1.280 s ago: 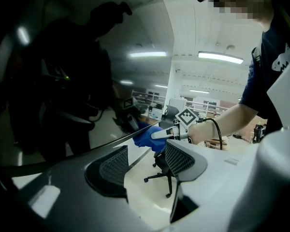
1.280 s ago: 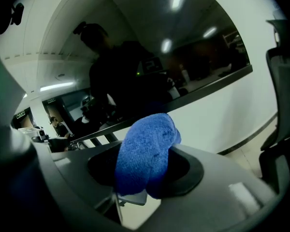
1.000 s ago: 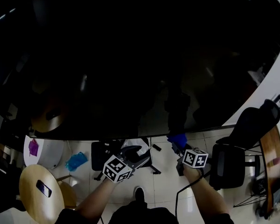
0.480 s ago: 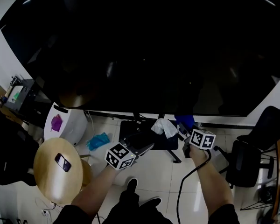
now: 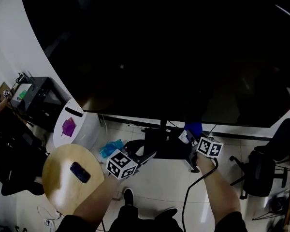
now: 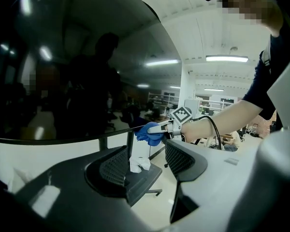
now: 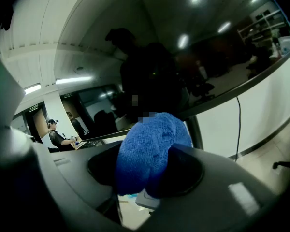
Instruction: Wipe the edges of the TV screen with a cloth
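We log the right gripper [image 5: 190,134] jaws clamped on the blue cloth [image 5: 193,128] — at the TV screen's [image 5: 174,52] lower edge, beside its stand [image 5: 163,124]; left gripper [image 5: 144,156] jaws apart, empty — lower down.

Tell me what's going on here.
A person faces a large black TV screen with a two-jaw gripper in each hand. The right gripper is shut on a bunched blue microfibre cloth, held up at the screen's bottom edge near the stand. The left gripper hangs open and empty below the screen.
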Demonstrator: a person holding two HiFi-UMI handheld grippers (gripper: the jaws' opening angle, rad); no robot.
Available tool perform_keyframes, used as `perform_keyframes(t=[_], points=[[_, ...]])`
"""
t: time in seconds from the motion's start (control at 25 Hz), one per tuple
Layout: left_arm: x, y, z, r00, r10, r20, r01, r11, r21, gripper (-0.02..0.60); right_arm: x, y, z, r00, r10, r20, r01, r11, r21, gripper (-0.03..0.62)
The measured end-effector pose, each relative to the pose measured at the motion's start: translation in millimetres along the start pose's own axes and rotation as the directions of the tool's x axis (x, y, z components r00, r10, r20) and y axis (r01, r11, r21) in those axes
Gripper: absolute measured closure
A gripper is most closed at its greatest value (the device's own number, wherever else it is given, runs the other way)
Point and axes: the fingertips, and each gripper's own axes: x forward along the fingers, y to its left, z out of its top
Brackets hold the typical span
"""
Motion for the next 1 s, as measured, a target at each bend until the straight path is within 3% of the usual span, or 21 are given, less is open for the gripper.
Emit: perform_keyframes(t=[0.4, 1.0], points=[[-92, 110, -19, 1.000, 0.022, 0.022, -0.021, 0.999, -0.042, 0.350, 87, 120, -40, 0.998, 0.050, -0.027, -0.050, 0.999, 0.016, 0.388], [-223, 222, -42, 0.974, 0.213, 0.079, -0.202, 0.971, -0.126, 0.350, 200, 306, -93, 0.965, 0.209, -0.158, -0.215, 0.976, -0.022, 0.388]])
